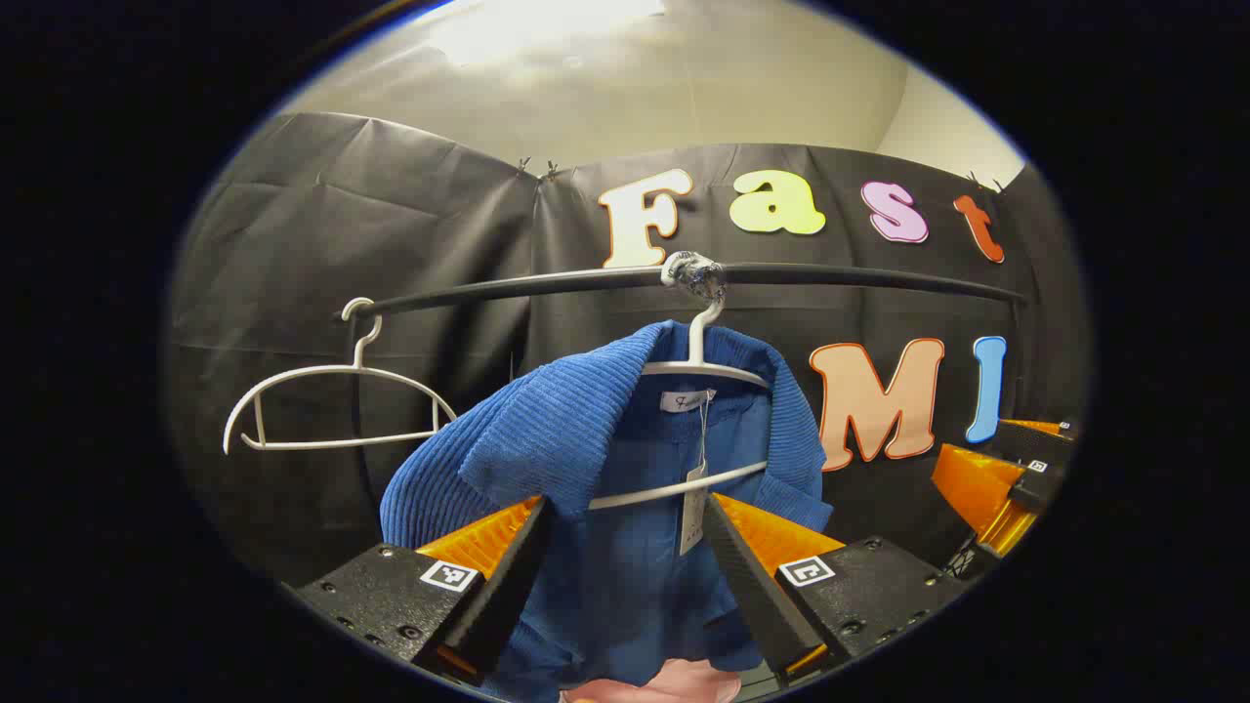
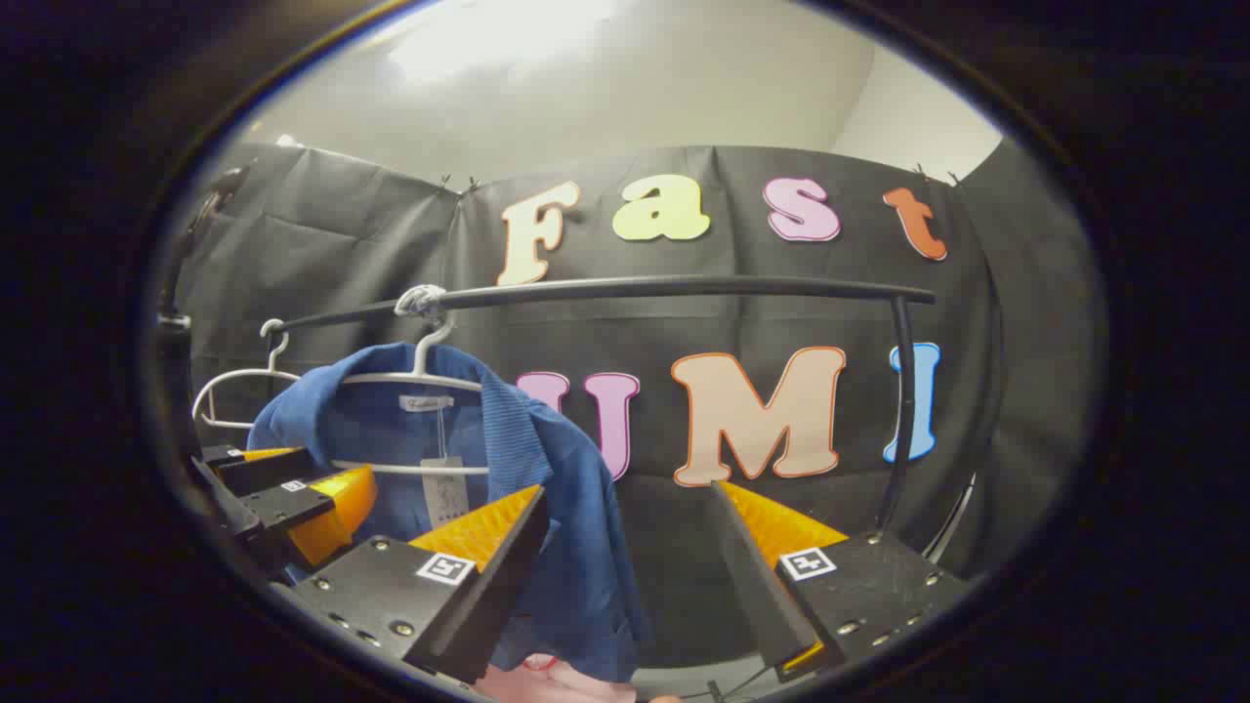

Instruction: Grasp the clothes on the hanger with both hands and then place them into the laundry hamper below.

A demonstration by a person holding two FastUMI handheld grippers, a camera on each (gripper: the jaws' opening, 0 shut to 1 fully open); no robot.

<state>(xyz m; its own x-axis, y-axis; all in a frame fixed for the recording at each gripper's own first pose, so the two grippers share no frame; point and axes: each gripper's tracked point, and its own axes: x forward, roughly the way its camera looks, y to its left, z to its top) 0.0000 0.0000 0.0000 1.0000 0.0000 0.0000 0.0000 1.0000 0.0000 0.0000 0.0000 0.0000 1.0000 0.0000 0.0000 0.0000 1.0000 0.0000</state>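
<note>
Both tongs gape wide, gripping nothing: left tongs [image 1: 625,566] straddle the blue shirt [image 1: 586,439] on its white hanger [image 1: 698,366]; right tongs [image 2: 625,576] near its right edge, ready to pull.

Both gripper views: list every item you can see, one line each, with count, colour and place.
Blue shirt: one, blue ribbed fabric, hanging on a white hanger at the middle of the rail, a paper tag dangling inside.
White hanger: one, carrying the shirt.
Empty hanger: one, white, at the rail's end, beside the shirt.
Rail: one, black, horizontal.
Pink item: one, below the shirt; cannot tell what.
Left gripper: open, fingers either side of the shirt.
Right gripper: open, at the shirt's edge.
</note>
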